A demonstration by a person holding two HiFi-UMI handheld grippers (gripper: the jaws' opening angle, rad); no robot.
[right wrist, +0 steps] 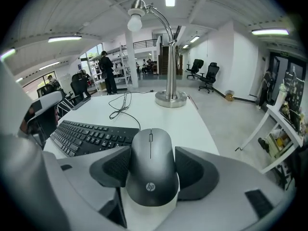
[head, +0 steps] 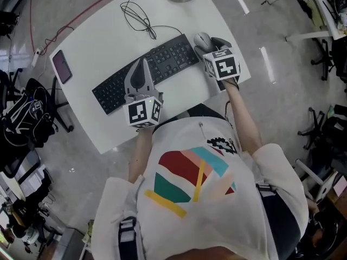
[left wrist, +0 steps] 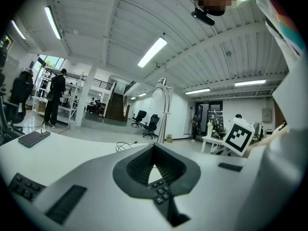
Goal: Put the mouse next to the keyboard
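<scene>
While just right of the keyboard [head: 173, 56], the mouse [right wrist: 150, 177] is clamped by the R gripper [right wrist: 151, 163]. L gripper [head: 142, 65] is held over the keyboard, jaws pinched together, empty.

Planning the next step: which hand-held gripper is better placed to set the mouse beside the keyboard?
Right. The right hand-held gripper is shut on the mouse, just off the right end of the keyboard. The left hand-held gripper is shut, empty, over the keys.
</scene>
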